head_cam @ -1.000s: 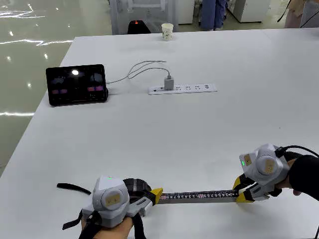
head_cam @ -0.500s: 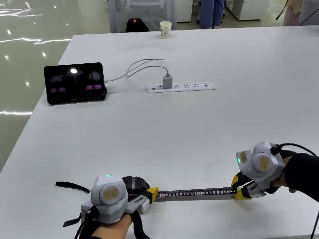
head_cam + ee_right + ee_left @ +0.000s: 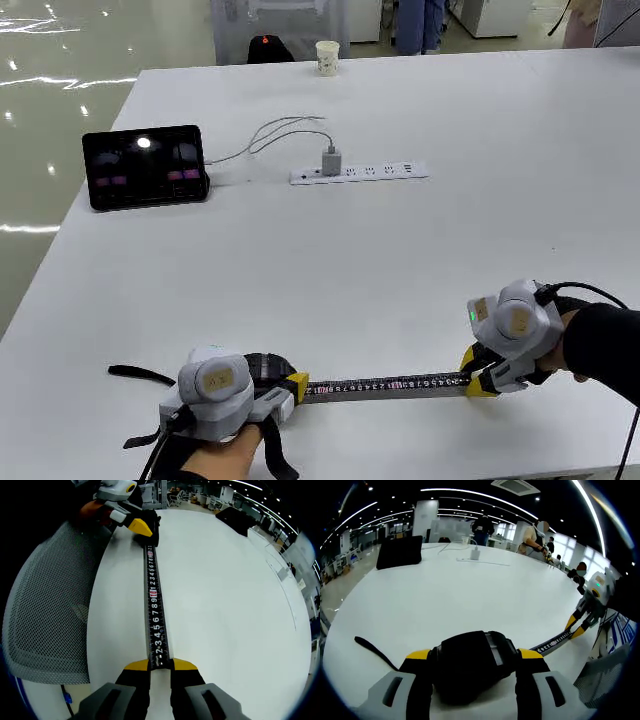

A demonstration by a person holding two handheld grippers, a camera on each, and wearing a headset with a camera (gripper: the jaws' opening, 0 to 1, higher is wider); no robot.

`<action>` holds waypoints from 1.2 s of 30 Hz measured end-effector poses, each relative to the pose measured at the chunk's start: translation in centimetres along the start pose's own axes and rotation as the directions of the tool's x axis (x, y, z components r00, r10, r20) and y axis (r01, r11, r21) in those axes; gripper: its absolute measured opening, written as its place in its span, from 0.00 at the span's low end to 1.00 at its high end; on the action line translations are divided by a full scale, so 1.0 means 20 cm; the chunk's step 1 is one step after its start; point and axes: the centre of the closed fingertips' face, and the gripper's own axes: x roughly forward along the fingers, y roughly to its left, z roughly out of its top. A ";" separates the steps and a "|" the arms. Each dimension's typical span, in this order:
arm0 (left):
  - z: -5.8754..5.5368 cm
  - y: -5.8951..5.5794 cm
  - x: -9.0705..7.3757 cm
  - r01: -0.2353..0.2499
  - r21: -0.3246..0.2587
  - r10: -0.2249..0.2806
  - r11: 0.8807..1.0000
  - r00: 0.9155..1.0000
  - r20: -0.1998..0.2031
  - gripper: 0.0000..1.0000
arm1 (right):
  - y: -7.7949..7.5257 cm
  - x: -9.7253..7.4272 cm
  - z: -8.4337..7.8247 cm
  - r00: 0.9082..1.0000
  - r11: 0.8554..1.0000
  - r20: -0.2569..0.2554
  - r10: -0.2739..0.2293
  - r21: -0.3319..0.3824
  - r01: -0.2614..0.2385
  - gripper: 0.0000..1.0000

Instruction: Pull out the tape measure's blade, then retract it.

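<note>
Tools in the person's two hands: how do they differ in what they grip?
The left tool holds the bulky black tape measure case; the right tool holds the thin blade by its end. The left tool's jaws stand wide apart; the right tool's are nearly together. Both have yellow jaw tips and are shut on their loads.

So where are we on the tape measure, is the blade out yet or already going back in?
Done, or nearly: the blade lies stretched along the table between the two grippers, its printed scale readable in the right gripper view. In hand: the left gripper is shut on the tape measure case, and the right gripper is shut on the blade's end. Left: retracting the blade into the case.
</note>
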 end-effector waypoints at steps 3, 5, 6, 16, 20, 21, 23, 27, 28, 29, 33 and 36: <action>0.00 0.00 0.00 -0.005 0.004 0.005 1.000 1.000 -0.003 0.62 | 0.00 0.00 0.00 1.000 1.000 0.003 0.000 0.004 0.000 0.11; 0.00 0.00 0.00 -0.008 0.009 0.008 1.000 1.000 -0.005 0.61 | 0.00 0.00 0.00 1.000 1.000 0.003 0.000 0.004 0.000 0.11; 0.00 0.00 0.00 -0.012 0.013 0.012 1.000 1.000 -0.007 0.61 | 0.00 0.00 0.00 1.000 1.000 0.004 -0.001 0.004 0.001 0.11; -0.01 0.00 -0.01 -0.016 0.016 0.016 1.000 1.000 -0.010 0.61 | 0.00 0.01 0.01 1.000 1.000 0.003 0.002 -0.022 -0.002 0.11; -0.01 0.00 -0.01 -0.011 0.018 0.011 1.000 1.000 -0.007 0.61 | -0.01 0.01 0.01 0.999 1.000 0.034 0.002 0.026 -0.003 0.10; -0.01 0.00 -0.01 -0.010 0.018 0.010 1.000 1.000 -0.007 0.61 | -0.01 0.01 0.01 0.999 1.000 0.034 0.001 0.027 -0.002 0.10; -0.01 0.00 -0.01 -0.007 0.017 0.007 1.000 1.000 -0.008 0.61 | 0.00 0.01 0.02 0.999 1.000 0.032 0.002 0.025 -0.003 0.10; -0.01 0.00 0.00 -0.002 0.018 0.002 1.000 1.000 -0.009 0.61 | 0.00 0.01 0.03 1.000 0.999 0.011 0.012 -0.042 -0.011 0.11; -0.01 0.01 0.00 -0.001 0.019 0.001 1.000 1.000 -0.008 0.61 | 0.00 0.01 0.04 1.000 0.999 0.012 0.012 -0.046 -0.012 0.11; -0.01 0.00 0.00 -0.001 0.020 0.001 1.000 1.000 -0.008 0.61 | 0.00 0.01 0.04 1.000 0.999 0.012 0.014 -0.040 -0.013 0.11; -0.01 0.01 0.00 0.001 0.019 -0.001 1.000 1.000 -0.008 0.61 | 0.00 0.02 0.04 1.000 0.999 0.008 0.017 -0.045 -0.016 0.11; -0.01 0.01 0.00 0.003 0.019 -0.003 1.000 1.000 -0.006 0.61 | 0.00 0.02 0.05 1.000 0.999 0.003 0.017 -0.043 -0.017 0.11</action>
